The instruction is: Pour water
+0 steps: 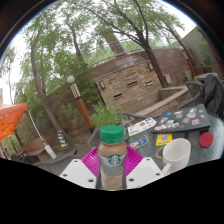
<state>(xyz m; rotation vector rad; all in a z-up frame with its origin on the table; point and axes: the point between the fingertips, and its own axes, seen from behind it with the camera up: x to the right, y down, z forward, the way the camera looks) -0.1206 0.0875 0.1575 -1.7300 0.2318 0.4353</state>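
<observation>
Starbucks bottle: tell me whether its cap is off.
No. The Starbucks bottle between the tongs has its brown cap on.

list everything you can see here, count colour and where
bottle: 1, brown drink, green label, white cap, between the fingers
cup: 1, white, on the table right of the bottle
table: 1, grey, beyond the fingers
magazines or cards: several, mixed colours, far side of the table
yellow packet: 1, behind the cup
red item: 1, right of the cup
parasol: 1, orange, far left
trees: several, green, behind
gripper: 1, white fingers, magenta pads, pressed on the bottle
</observation>
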